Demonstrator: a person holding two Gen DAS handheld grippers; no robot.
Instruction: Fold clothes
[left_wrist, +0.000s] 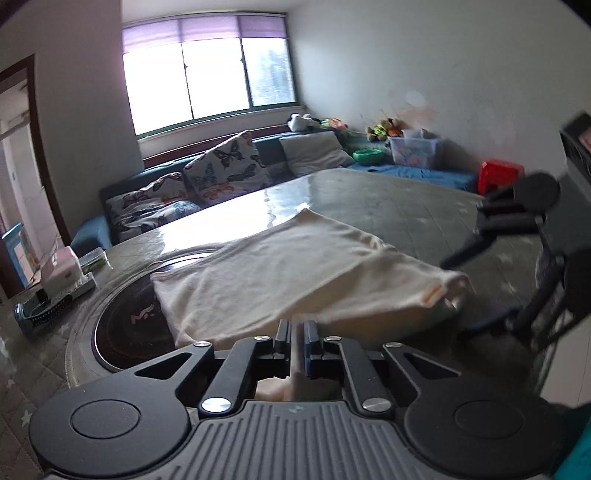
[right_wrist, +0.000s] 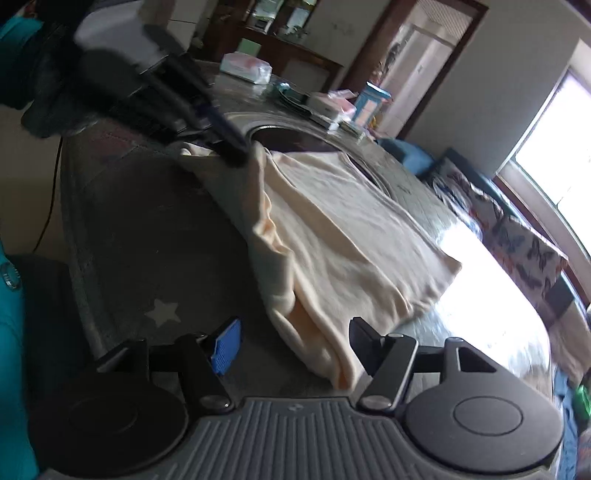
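We are working on a cream garment (left_wrist: 280, 273) that is lying partly folded on the grey surface (left_wrist: 388, 199), one end overlapping the dark round hotplate (left_wrist: 125, 325) set into that surface. Our left gripper (left_wrist: 297, 332) is pinching the garment's near edge, its jaws closed down to a sliver with a fold of cloth caught between them. In the right wrist view that same gripper (right_wrist: 236, 147) is gripping the far corner of the garment and lifting it slightly. Our right gripper (right_wrist: 291, 345) is standing with jaws wide apart, holding nothing; the rolled near corner of the garment (right_wrist: 332, 354) is lying just in front of it, closer to the black finger than to the blue pad (right_wrist: 226, 345). The garment's long axis is running away from that gripper, toward the hotplate (right_wrist: 291, 142). We are judging that the right hand is the nearer one to this free corner and needs to close on it
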